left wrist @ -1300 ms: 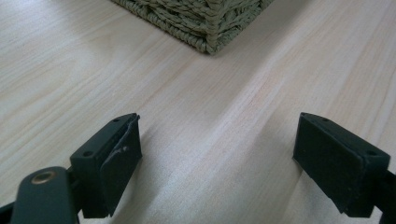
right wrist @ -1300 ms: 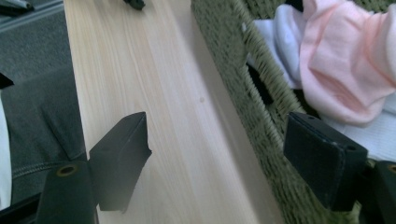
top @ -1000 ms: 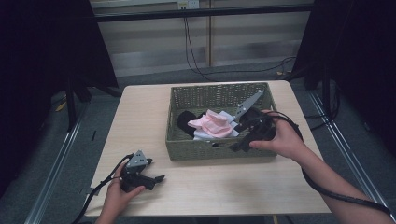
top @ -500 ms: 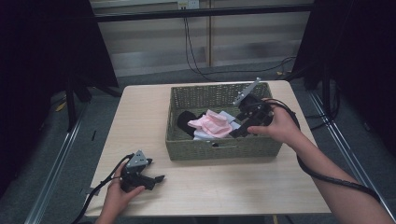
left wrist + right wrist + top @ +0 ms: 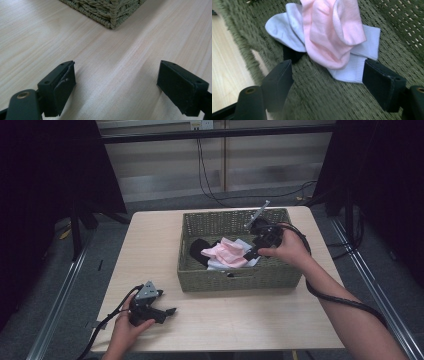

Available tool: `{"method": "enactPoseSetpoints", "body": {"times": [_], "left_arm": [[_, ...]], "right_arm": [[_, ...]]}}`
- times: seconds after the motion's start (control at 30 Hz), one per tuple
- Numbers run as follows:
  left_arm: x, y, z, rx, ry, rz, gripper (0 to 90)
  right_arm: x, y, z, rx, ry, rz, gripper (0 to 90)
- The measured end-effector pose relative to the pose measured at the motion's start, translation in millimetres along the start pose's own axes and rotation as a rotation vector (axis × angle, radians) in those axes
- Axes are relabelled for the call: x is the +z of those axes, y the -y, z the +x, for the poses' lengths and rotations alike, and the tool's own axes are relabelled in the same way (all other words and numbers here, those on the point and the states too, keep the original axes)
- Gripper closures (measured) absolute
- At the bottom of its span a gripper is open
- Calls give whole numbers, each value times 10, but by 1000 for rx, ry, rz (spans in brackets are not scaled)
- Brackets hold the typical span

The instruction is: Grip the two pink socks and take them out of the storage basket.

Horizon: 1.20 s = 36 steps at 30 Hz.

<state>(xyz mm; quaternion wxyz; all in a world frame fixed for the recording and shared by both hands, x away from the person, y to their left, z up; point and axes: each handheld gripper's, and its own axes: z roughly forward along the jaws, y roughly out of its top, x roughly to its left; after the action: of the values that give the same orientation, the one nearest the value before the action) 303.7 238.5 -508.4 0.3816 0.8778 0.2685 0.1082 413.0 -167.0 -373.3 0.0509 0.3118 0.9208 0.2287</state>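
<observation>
A green woven basket (image 5: 235, 277) stands on the wooden table (image 5: 150, 250). Inside it lie pink socks (image 5: 227, 254) on white socks (image 5: 220, 265), with a black sock (image 5: 198, 249) to their left. My right gripper (image 5: 251, 254) hovers inside the basket, just right of the pile, its jaws open. In the right gripper view the pink socks (image 5: 329, 32) and white socks (image 5: 357, 67) lie just ahead of the open jaws, and a bit of black sock (image 5: 291, 55) peeks out beneath. My left gripper (image 5: 172, 310) rests open on the table near the front left; the basket corner (image 5: 110, 12) is ahead.
Cables trail from both grippers, the right one looping along the forearm (image 5: 345, 302). Metal rails (image 5: 55, 310) run along the floor beside the table. Dark curtains hang at both sides.
My right gripper has moved up and back over the basket's right side and now points at the sock pile with nothing held. The left gripper has stayed put.
</observation>
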Motion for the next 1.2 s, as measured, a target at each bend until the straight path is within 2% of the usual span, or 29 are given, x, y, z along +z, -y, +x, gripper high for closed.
{"method": "enactPoseSetpoints", "body": {"times": [0.4,0.53,0.57,0.9,1.03,1.2], "left_arm": [[2,0,-1,-1,5,1,145],[2,1,-1,0,5,0,145],[3,1,0,1,5,-1,145],[5,1,-1,1,7,-3,145],[4,1,0,1,8,-2,145],[2,0,0,2,7,0,145]], "right_arm": [[337,-222,-82,-38,30,43,259],[394,-248,-96,-27,23,46,260],[440,-264,-109,-41,25,47,267],[573,-342,-114,-61,34,58,292],[655,-397,-106,-85,30,68,348],[730,-420,-129,-85,36,90,379]]}}
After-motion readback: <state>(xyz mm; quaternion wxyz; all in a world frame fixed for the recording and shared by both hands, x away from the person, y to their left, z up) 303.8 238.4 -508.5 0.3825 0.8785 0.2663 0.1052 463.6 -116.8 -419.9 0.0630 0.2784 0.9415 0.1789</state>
